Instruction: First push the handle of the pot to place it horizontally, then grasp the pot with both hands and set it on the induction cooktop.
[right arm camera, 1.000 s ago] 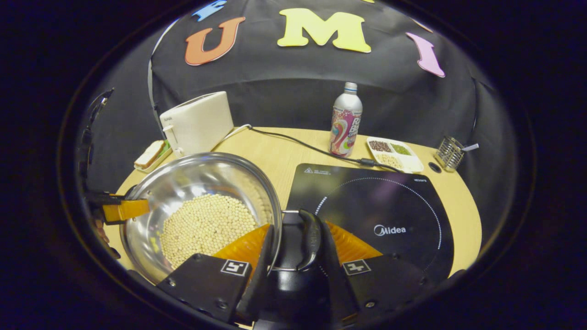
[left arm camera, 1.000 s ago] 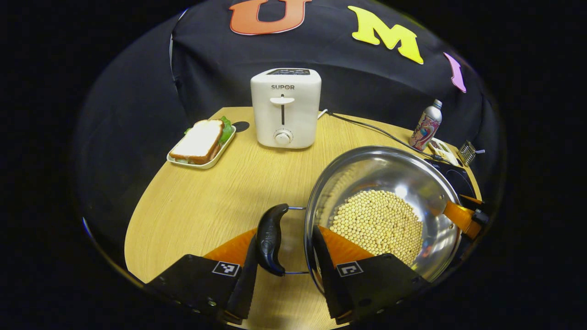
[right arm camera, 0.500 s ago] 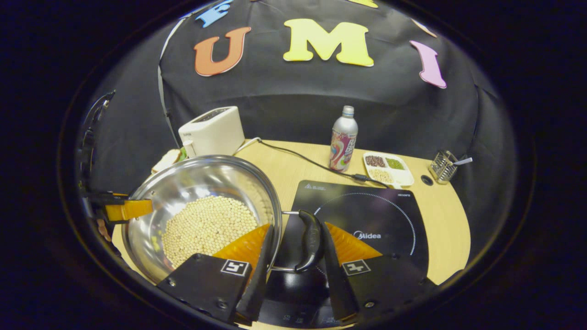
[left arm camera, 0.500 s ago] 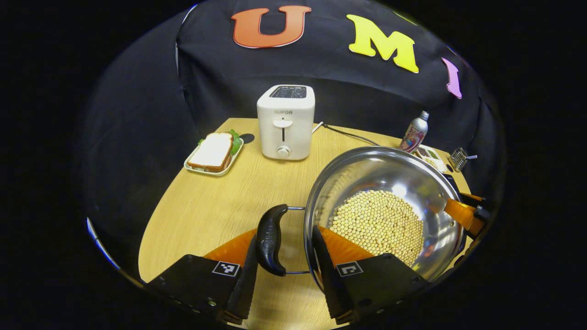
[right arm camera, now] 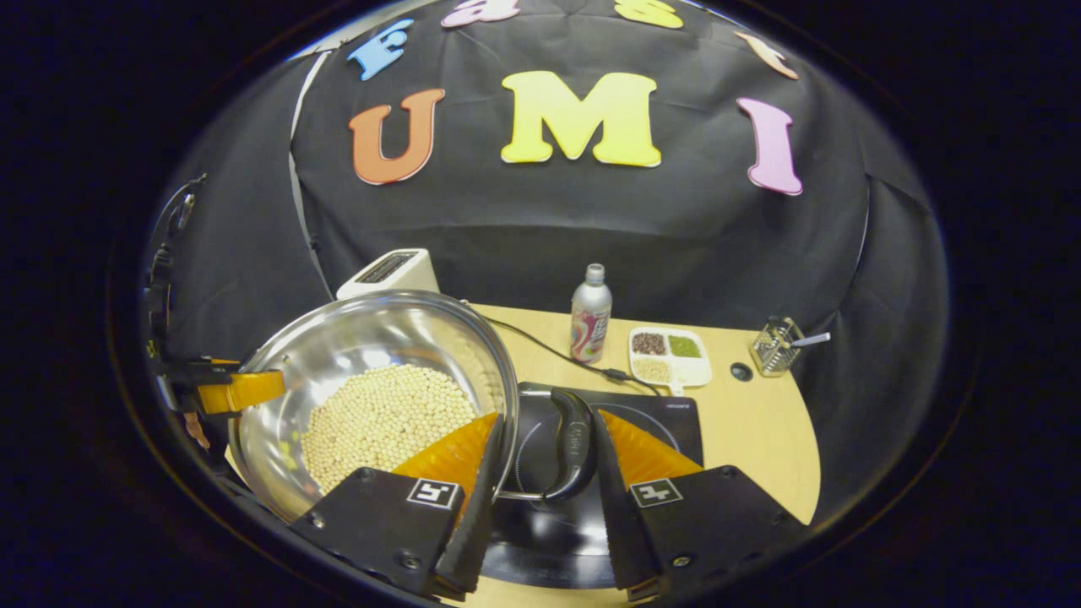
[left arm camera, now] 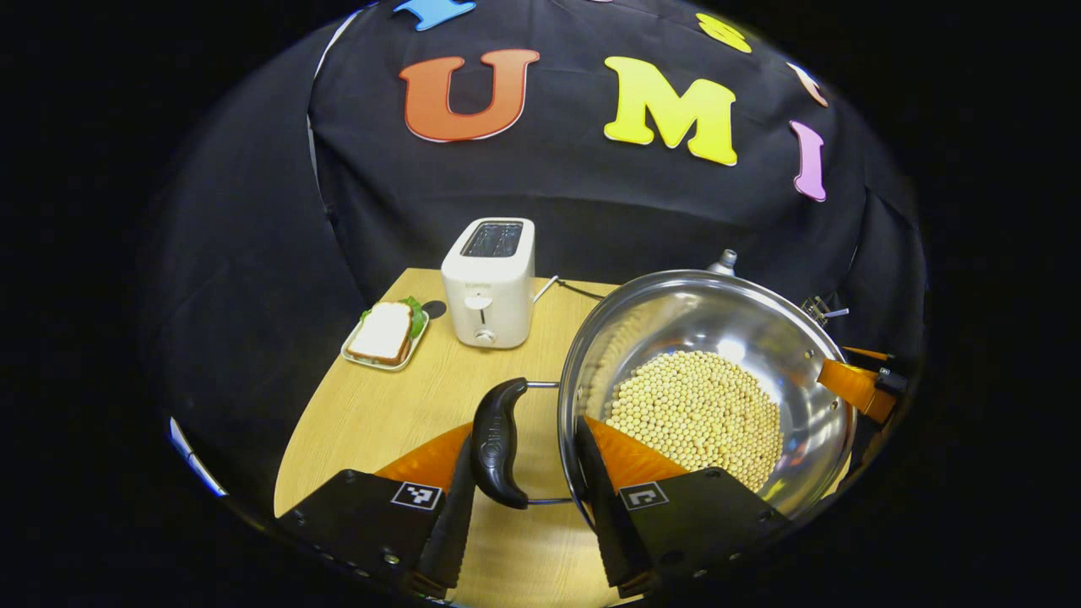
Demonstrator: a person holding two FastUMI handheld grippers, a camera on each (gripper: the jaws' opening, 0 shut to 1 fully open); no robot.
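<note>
A white toaster (left arm camera: 489, 283) is seen standing upright near the back edge of the wooden table (left arm camera: 397, 414), with a cable (right arm camera: 540, 344) running from behind it across the tabletop. Just beside the toaster, a sandwich (left arm camera: 382, 333) with a green leaf showing is laid on a small white tray (left arm camera: 361, 358). Further along the table, a patterned metal bottle (right arm camera: 589, 314) is stood upright; near it a white divided dish (right arm camera: 670, 357) of dark, green and pale grains is placed. A small wire basket (right arm camera: 773, 346) is set close to the table's far edge.
</note>
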